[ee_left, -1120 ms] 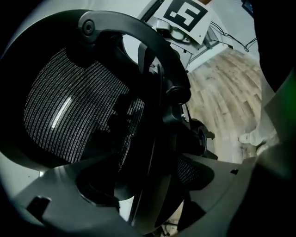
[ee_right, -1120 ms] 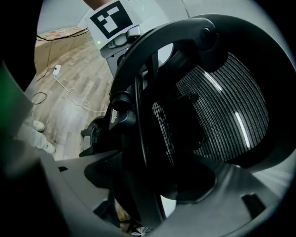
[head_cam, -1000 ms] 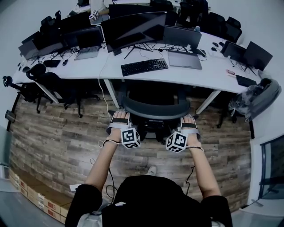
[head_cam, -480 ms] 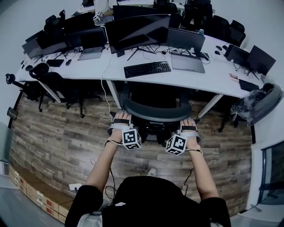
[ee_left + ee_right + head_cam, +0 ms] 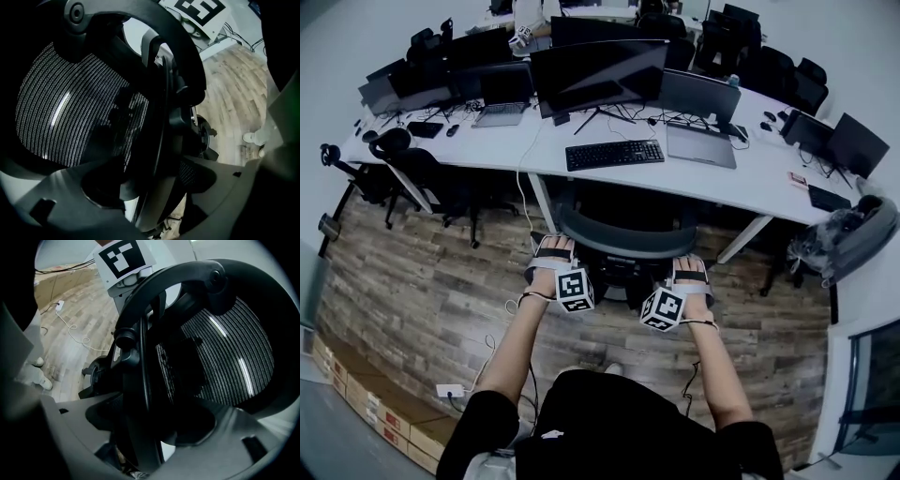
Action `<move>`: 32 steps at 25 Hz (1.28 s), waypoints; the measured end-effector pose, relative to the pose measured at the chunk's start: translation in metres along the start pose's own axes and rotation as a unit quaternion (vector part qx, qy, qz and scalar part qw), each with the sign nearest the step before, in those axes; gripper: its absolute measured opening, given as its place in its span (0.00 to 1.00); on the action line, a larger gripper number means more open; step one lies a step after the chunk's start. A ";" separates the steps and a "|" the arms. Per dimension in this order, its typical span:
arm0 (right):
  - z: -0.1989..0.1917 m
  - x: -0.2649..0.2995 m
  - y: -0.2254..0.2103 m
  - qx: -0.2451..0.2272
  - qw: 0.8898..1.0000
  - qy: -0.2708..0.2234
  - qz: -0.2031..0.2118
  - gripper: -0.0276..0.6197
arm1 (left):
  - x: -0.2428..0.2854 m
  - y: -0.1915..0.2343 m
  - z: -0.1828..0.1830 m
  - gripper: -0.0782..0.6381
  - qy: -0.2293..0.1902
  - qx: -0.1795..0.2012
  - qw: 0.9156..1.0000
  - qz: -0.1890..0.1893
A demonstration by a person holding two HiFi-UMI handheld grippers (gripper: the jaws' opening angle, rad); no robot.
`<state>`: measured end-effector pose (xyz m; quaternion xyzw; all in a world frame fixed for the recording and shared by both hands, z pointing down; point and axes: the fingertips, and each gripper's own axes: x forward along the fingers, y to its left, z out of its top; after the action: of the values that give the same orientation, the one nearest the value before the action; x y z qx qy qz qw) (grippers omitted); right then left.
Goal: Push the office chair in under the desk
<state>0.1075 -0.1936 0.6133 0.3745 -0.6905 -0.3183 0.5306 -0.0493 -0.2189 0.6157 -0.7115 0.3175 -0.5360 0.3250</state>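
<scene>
Head view: black mesh-back office chair (image 5: 628,236) partly tucked under long white desk (image 5: 712,178), backrest just outside desk edge. At backrest's upper corners: left gripper (image 5: 553,247), right gripper (image 5: 690,268). Gripper views: each pair of jaws narrowly parted, clamped on backrest's black rim, mesh alongside.

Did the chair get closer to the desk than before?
Yes, a little. The office chair has crept forward toward the white desk; the gap between its backrest and the desk's front edge is narrower.
</scene>
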 end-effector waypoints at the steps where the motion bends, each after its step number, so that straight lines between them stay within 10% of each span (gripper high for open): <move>1: 0.000 0.001 0.001 -0.001 1.000 -0.002 0.001 0.55 | 0.001 0.000 -0.001 0.62 0.004 0.000 1.000 -0.001; 32: -0.020 0.083 -0.055 0.000 1.000 -0.014 -0.005 0.55 | 0.092 0.056 0.003 0.62 0.006 -0.001 1.000 -0.011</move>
<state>0.1237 -0.2939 0.6134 0.3733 -0.6957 -0.3264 0.5197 -0.0318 -0.3248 0.6210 -0.7121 0.3123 -0.5438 0.3158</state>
